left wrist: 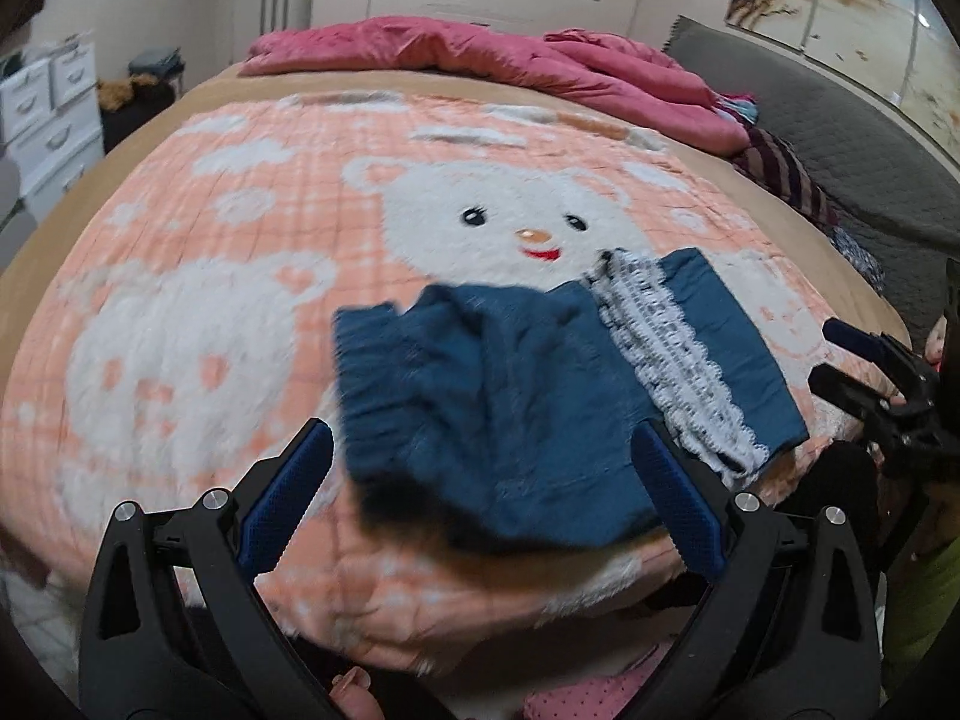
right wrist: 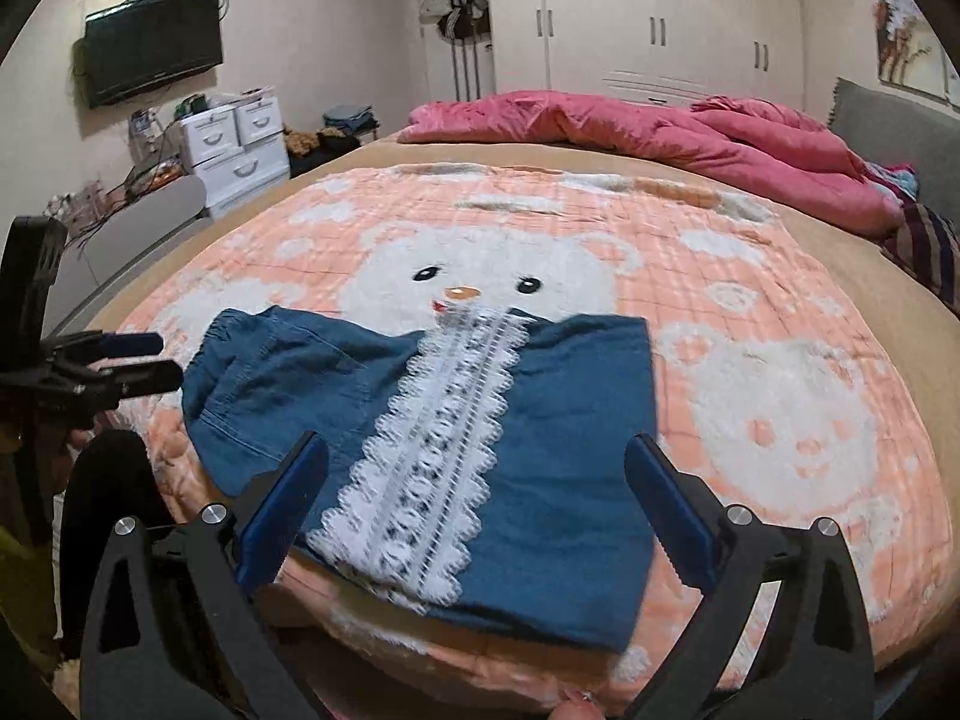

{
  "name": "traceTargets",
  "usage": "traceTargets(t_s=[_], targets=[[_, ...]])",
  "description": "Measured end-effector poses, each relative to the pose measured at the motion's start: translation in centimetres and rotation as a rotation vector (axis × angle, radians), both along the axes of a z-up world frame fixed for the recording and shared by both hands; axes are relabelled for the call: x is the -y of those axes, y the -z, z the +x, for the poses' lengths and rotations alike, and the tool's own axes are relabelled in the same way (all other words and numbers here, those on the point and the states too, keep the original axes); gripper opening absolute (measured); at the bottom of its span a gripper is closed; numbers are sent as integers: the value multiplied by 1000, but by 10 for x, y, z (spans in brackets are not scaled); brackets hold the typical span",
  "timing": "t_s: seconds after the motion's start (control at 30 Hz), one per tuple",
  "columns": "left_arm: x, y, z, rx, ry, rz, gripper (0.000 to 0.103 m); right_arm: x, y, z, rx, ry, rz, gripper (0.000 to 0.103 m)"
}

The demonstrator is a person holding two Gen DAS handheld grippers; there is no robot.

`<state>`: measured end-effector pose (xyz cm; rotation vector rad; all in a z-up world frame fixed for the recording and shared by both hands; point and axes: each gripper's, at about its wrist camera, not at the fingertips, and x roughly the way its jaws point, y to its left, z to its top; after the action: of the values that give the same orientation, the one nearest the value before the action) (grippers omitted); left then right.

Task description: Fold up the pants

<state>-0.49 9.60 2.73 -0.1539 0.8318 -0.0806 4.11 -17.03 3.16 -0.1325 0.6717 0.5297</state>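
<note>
Blue denim pants (left wrist: 510, 396) with a white lace stripe (left wrist: 678, 372) lie folded near the front edge of the bed. They also show in the right wrist view (right wrist: 540, 480) with the lace stripe (right wrist: 432, 468) running down the middle. My left gripper (left wrist: 480, 480) is open and empty, hovering over the left part of the pants. My right gripper (right wrist: 477, 480) is open and empty, hovering over the lace part. The right gripper also shows in the left wrist view (left wrist: 852, 360), and the left gripper in the right wrist view (right wrist: 150, 360).
The pants rest on a peach blanket with a white bear print (left wrist: 480, 210) covering the bed. A crumpled pink duvet (right wrist: 660, 132) lies at the far end. A grey headboard (left wrist: 840, 138) is on the right. White drawers (right wrist: 240, 144) stand to the left.
</note>
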Motion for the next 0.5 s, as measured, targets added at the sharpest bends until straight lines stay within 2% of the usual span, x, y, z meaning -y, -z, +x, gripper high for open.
traceTargets(t_s=[0.2, 0.4, 0.5], targets=[[-22, 11, -10, -24, -54, -50, 93, -41, -2, 15, -56, -89, 16, 98], [-41, 34, -13, -69, -85, -152, 93, -85, -5, 31, -78, -199, -29, 98], [-43, 45, -11, -84, -87, -223, 93, -105, -3, 45, -117, -247, -32, 98]])
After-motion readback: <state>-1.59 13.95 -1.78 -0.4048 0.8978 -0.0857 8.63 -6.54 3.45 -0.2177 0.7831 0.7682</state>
